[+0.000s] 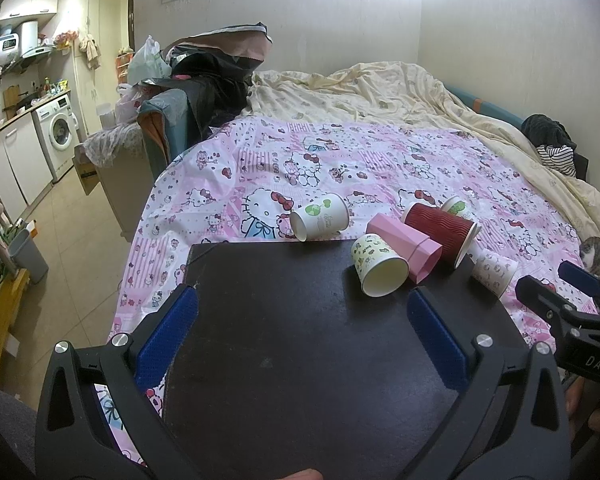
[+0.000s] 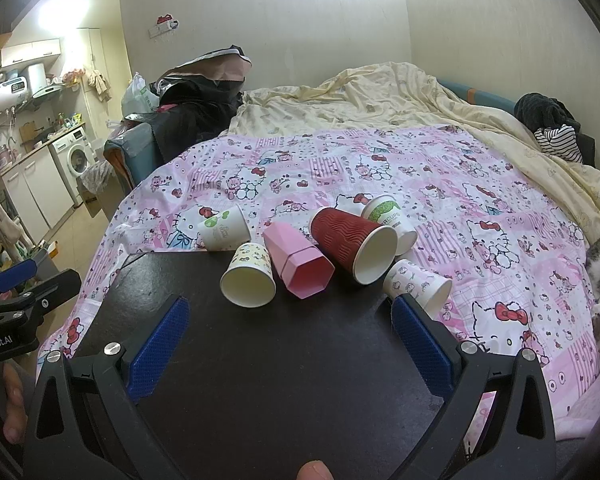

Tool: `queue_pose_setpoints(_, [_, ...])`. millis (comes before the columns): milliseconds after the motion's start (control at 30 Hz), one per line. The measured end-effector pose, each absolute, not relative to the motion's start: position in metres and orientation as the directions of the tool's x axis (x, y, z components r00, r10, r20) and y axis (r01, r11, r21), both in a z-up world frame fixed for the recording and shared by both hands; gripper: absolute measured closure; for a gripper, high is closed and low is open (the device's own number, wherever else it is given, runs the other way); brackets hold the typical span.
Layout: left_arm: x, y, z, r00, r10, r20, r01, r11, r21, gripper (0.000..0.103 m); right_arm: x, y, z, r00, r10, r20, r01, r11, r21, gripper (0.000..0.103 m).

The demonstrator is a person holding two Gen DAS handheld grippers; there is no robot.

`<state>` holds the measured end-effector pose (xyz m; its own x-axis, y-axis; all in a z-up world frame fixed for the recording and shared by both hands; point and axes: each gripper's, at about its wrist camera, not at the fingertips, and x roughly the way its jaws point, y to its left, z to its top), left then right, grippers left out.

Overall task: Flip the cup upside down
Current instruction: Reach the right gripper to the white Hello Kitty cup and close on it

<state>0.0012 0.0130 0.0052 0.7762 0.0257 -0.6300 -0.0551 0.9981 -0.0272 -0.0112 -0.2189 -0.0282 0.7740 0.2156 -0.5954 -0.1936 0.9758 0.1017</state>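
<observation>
We hold the left gripper [image 1: 302, 312] wide and empty over the dark board [image 1: 300, 360]. Six cups lie tipped on their sides at its far edge, the cartoon cup [image 2: 249, 276] nearest. The right gripper [image 2: 286, 322] gapes wide, empty, facing them for approach.

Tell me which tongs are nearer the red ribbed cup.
Right. The right tongs sit open just below the red ribbed cup; the left tongs are open farther off to its left.
</observation>
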Motion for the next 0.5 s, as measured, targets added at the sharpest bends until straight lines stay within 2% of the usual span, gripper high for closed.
queue_pose_setpoints(267, [0.004, 0.016, -0.001, 0.754, 0.035, -0.656, -0.074, 0.997, -0.032, 0.000, -0.001, -0.238, -0.022, 0.725, 0.251, -0.641, -0.197, 0.968, 0.156, 0.000])
queue_pose_setpoints(500, [0.012, 0.021, -0.005, 0.722, 0.053, -0.689, -0.103, 0.994, -0.032, 0.000, 0.061, -0.276, -0.030, 0.557, 0.189, -0.808, -0.215, 0.973, 0.080, 0.000])
